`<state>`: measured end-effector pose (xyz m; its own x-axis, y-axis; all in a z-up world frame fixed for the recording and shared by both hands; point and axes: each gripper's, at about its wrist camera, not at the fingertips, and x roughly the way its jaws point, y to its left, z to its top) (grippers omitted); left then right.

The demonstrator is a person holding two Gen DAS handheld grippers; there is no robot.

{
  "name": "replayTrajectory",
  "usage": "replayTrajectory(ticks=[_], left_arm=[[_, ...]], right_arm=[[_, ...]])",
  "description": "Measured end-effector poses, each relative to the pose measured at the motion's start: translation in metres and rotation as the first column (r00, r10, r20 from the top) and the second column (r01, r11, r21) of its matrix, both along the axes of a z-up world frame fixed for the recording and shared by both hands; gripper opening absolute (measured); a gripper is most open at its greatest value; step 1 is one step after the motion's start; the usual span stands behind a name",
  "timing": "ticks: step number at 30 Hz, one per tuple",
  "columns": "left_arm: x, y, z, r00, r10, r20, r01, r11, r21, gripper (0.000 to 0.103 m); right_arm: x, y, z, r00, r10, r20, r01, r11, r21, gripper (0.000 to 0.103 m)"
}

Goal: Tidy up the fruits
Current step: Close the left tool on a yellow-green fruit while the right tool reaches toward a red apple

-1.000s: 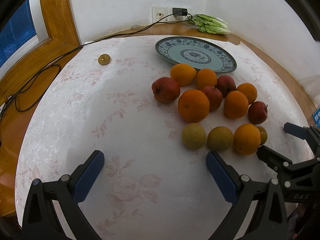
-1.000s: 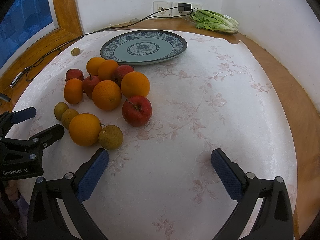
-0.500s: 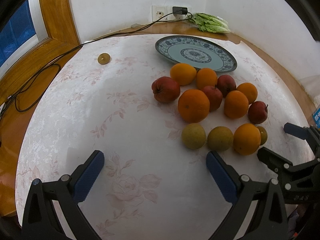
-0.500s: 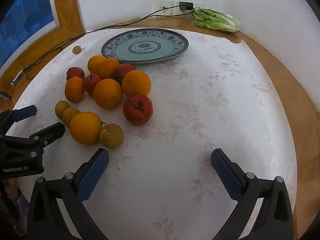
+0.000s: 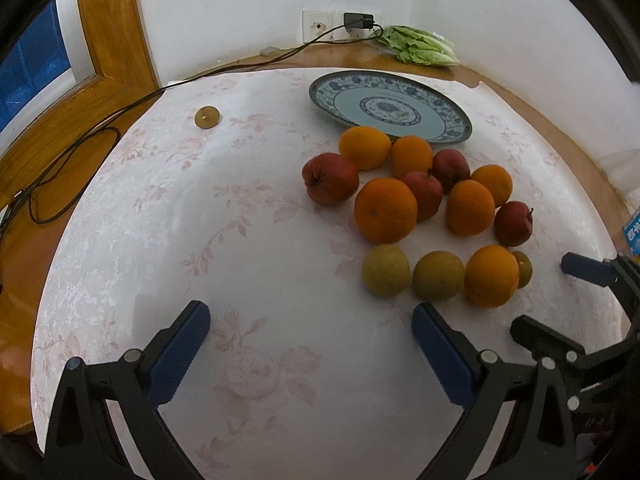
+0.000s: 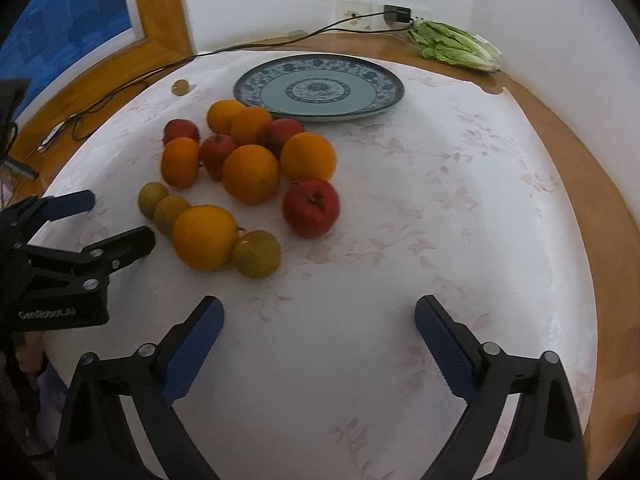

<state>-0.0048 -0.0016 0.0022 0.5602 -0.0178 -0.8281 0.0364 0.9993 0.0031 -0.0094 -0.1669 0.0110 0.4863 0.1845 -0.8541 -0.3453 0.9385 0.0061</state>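
Tablecloth (image 5: 240,240) bears loose fruit (image 6: 248,172) beside the empty plate (image 6: 256,92); your left gripper (image 5: 311,342) and right gripper (image 6: 319,330) hover spread, holding nothing, ready to pick.

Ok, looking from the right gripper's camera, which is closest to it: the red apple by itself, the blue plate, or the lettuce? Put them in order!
From the right gripper, in its own view:
1. The red apple, just ahead, slightly left, at the pile's near edge.
2. The blue plate, behind the fruit pile, mid-table.
3. The lettuce, farthest, back right by the wall.
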Motion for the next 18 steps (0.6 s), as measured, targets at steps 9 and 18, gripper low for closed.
replayTrajectory(ticks=[9, 18], left_arm=[[-0.002, -0.002, 0.008, 1.000, -0.011, 0.023, 0.011, 1.000, -0.013, 0.085], [0.002, -0.008, 0.010, 0.998, -0.048, 0.028, 0.049, 0.998, -0.044, 0.062]], right_arm=[[-0.001, -0.003, 0.007, 0.999, 0.050, -0.014, -0.049, 0.996, 0.080, 0.069], [0.007, -0.014, 0.011, 0.997, 0.064, -0.031, -0.059, 0.990, 0.132, 0.041]])
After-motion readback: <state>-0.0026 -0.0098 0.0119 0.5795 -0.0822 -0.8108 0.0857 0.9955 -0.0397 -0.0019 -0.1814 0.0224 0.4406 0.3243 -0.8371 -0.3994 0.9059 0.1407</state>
